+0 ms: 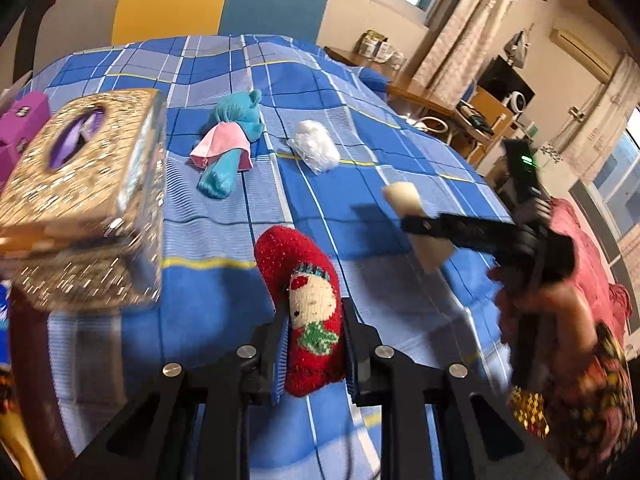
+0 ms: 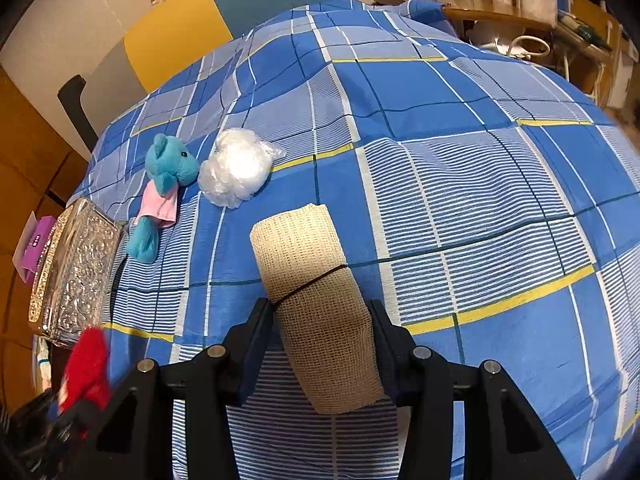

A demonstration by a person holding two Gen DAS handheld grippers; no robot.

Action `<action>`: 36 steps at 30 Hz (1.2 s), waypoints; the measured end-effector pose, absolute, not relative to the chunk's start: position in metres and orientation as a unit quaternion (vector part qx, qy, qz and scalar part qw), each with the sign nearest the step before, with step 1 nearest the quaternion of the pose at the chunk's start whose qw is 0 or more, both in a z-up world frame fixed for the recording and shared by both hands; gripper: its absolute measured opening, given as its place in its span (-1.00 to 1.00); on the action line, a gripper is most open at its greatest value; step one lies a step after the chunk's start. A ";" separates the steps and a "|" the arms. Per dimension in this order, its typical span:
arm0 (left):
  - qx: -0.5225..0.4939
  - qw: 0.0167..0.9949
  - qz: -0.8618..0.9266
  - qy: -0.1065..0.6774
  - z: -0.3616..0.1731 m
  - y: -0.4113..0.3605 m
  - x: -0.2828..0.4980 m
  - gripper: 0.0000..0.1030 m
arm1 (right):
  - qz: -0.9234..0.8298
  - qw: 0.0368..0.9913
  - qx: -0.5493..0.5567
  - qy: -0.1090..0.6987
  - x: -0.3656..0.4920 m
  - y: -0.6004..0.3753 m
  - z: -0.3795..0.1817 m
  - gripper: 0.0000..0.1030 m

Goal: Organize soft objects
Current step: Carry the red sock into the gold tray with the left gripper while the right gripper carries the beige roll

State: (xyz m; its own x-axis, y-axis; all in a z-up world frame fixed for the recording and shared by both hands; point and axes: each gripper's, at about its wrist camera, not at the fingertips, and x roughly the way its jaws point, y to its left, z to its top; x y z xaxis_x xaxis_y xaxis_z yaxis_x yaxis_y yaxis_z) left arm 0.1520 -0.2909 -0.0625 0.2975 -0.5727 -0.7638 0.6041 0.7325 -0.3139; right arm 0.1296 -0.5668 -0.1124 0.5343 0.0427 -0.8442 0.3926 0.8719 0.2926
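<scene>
The red sock [image 1: 308, 312], fuzzy knit with a doll face worked in, is judged light, limp and easily squashed; it will likely droop on both sides of any grip, so a hold across its middle, where the fabric is doubled, is judged best. It is seen lifted above the blue checked bedspread [image 1: 400, 128], clamped about mid-length between the pads of the left gripper [image 1: 316, 356], whose jaws are drawn in narrow so that the knit is pinched flat, toe end pointing away from the camera. The glittery gold tissue box [image 1: 88, 200] is taken as landmark: the sock is held just to its right and nearer the camera. Beyond the box and to its right lies the teal plush toy [image 1: 232, 140] in a pink cloth, and further right again a clear bag of white stuffing [image 1: 316, 146]. The beige mesh roll [image 2: 316, 300], tied round with a dark band, is judged soft but springier than the sock, rough enough not to slip. It is gripped round its lower half by the right gripper [image 2: 322, 344], jaws part-way closed against its sides, well to the right of the box, above the bedspread
</scene>
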 end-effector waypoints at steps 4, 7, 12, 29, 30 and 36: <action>0.010 0.810 -0.367 0.456 -0.050 -0.262 0.137 -0.58 | -0.110 0.847 0.226 0.468 0.128 -0.568 -0.111 -0.06; -0.003 0.817 -0.361 0.450 -0.041 -0.238 0.131 -0.58 | -0.113 0.849 0.225 0.464 0.126 -0.570 -0.109 -0.06; -0.022 0.833 -0.340 0.437 -0.027 -0.189 0.129 -0.58 | -0.127 0.852 0.216 0.460 0.124 -0.571 -0.107 -0.06; -0.066 0.844 -0.221 0.483 -0.071 -0.063 0.159 -0.58 | -0.148 0.863 0.207 0.437 0.116 -0.573 -0.097 -0.06; -0.065 0.843 -0.220 0.487 -0.075 -0.063 0.161 -0.58 | -0.150 0.862 0.207 0.437 0.115 -0.573 -0.098 -0.06; -0.060 0.828 -0.230 0.508 -0.092 -0.073 0.165 -0.46 | -0.152 0.862 0.206 0.438 0.115 -0.573 -0.098 -0.06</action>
State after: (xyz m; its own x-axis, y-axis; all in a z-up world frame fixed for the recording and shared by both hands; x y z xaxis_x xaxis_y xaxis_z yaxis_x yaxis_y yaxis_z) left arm 0.1651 -0.0730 -0.0917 0.3783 -0.4417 -0.8135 0.3202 0.8870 -0.3327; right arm 0.1148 -0.5725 -0.0980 0.5706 -0.0810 -0.8172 0.4424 0.8687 0.2227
